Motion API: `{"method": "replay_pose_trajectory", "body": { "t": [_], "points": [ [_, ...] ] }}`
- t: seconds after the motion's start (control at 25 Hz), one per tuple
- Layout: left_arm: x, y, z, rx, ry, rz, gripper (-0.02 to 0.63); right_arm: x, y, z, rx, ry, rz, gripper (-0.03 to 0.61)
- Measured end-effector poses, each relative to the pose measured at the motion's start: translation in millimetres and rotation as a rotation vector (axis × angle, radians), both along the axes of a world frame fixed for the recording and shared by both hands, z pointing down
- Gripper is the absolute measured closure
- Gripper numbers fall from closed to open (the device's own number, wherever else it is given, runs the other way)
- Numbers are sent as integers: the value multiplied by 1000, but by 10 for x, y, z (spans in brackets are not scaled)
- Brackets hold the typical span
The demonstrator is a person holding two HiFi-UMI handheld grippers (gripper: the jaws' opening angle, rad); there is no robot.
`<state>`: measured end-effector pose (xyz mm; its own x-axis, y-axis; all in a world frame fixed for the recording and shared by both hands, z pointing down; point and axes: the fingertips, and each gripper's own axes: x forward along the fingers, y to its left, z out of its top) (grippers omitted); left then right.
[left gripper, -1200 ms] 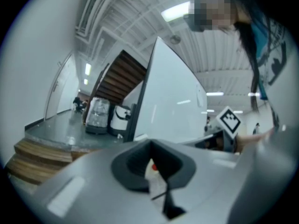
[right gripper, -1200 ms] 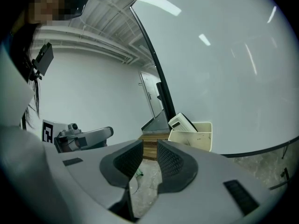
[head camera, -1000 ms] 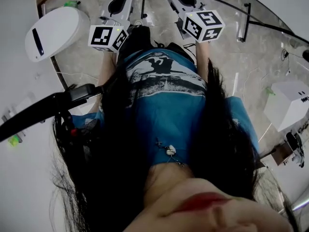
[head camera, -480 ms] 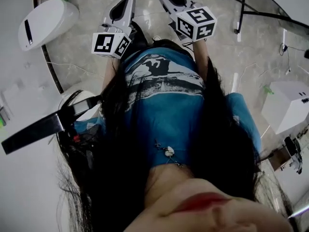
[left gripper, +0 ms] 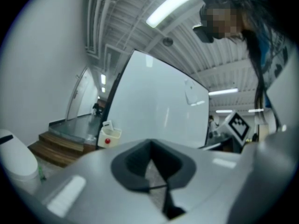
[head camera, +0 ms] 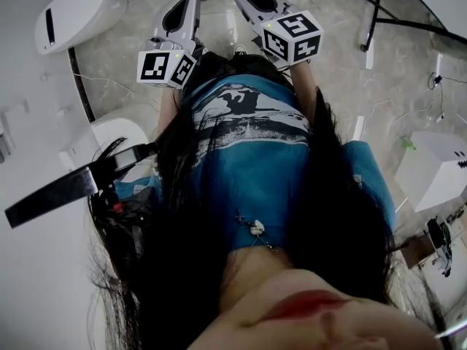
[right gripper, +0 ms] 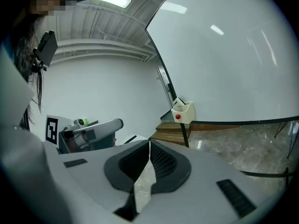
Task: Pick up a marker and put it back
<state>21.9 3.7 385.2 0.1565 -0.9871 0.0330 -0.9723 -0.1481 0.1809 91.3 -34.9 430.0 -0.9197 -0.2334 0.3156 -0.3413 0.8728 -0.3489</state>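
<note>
Honestly, you have no marker in sight yet: none shows in either gripper view or from the head view, so I cannot tell you where it lies, and the likeliest spot is only a guess, the cream box (right gripper: 183, 112) with a red dot fixed at the edge of the whiteboard (right gripper: 224, 55), which sits at about 1 o'clock from your right gripper (right gripper: 149, 144) and about 10 o'clock from your left gripper (left gripper: 149, 143). When you do find it, expect something light and stiff, with a smooth round plastic barrel that probably rolls on a flat surface and can slide or twist between the pads; I would take it across the middle of the barrel, square to its length and clear of the cap, with a firm but modest squeeze. Your left gripper has its pads together at the tips and carries nothing. Your right gripper's jaws are closing their last sliver, tips meeting, with only bare floor (head camera: 343, 71) showing through the notch below them, so it is empty too. From the head view you hold both tools out ahead of your torso toward 12 o'clock, side by side and near each other, noses pointing away from you, tagged cubes (head camera: 164, 64) facing up, forearms tucked close along your sides
</note>
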Motion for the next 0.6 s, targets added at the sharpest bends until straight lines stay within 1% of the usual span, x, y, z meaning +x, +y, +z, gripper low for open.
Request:
{"method": "replay_pose_trajectory", "body": {
  "t": [0.16,0.28,0.36,0.44,0.6],
  "points": [
    [81,48,21,-13,-10,20,611,66,41,74,-37,4,24,563],
    [75,243,94,-30,-6,31,611,36,170,132,-68,1,44,563],
    [33,385,128,-38,-10,34,611,-26,261,141,-71,1,51,563],
    [-34,587,117,-40,-9,30,611,-108,430,102,-66,5,46,563],
    [-94,1078,73,-28,8,33,611,-201,929,-22,-41,12,28,563]
  ]
}}
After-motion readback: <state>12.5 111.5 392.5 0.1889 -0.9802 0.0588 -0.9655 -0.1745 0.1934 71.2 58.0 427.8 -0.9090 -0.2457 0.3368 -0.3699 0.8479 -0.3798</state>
